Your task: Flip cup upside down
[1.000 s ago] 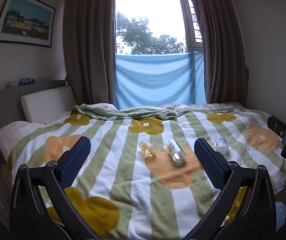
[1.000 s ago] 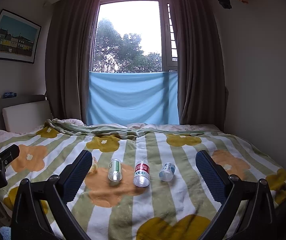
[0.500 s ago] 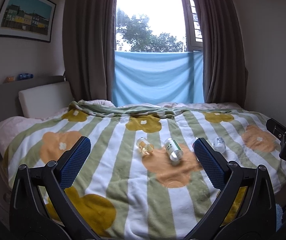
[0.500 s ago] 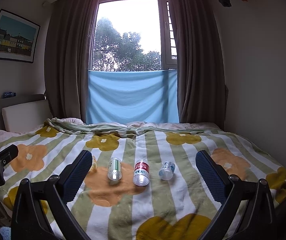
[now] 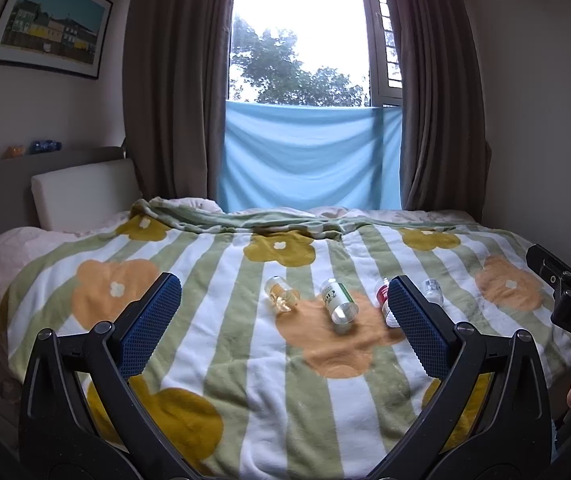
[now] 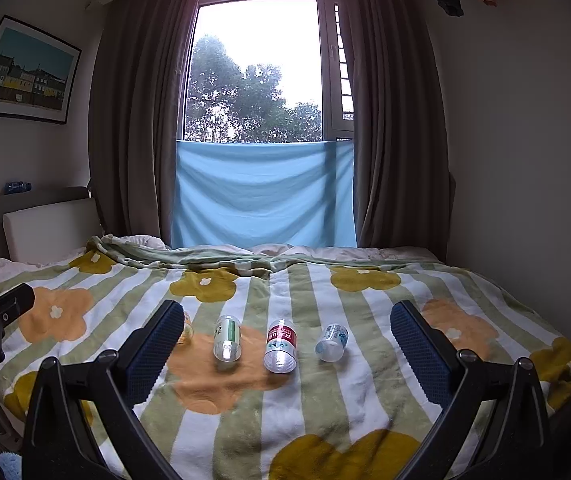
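Cups lie in a row on the bed, four of them on their sides across the striped blanket: a yellowish cup, a green-labelled cup, a red-labelled cup and a blue-labelled cup. Which of them the task means, I cannot tell.

Over the last second the left gripper has swung its view a little leftward, so the cups now sit further right between its fingers; the right gripper has hardly shifted. Neither has closed in on a cup, so to my eye the flip has not begun — this is lining up only.

Both sets of jaws stand wide apart and hold nothing.

From the right wrist the green, red and blue cups show whole, while the yellowish one is mostly hidden behind a blue pad. From the left wrist it is the reverse — the yellowish cup is plain, and the red-labelled one is half covered by the right-hand pad.
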Demonstrator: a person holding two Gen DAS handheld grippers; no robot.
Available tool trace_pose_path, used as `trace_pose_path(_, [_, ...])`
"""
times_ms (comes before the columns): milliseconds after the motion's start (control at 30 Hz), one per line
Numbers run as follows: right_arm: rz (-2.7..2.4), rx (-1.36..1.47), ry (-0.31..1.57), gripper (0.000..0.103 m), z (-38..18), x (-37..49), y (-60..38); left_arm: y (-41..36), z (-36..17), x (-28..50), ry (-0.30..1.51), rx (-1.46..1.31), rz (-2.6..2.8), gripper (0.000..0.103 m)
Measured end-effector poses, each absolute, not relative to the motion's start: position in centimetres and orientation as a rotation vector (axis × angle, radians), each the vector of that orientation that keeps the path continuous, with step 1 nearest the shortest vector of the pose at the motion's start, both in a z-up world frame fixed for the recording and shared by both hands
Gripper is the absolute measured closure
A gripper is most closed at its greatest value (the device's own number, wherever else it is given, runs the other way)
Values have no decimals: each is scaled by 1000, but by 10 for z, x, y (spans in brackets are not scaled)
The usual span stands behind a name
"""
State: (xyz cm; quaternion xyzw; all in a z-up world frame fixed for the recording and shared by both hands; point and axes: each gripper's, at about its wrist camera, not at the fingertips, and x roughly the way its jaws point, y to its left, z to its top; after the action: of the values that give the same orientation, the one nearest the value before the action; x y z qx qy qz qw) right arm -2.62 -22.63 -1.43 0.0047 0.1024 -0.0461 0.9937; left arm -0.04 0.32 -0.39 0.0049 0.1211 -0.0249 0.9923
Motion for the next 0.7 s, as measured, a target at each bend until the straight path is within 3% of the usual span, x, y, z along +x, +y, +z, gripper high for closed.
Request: trace_pose_path(700, [-87, 2, 212, 0, -15, -24, -225, 0, -4, -3, 225, 1, -38, 0])
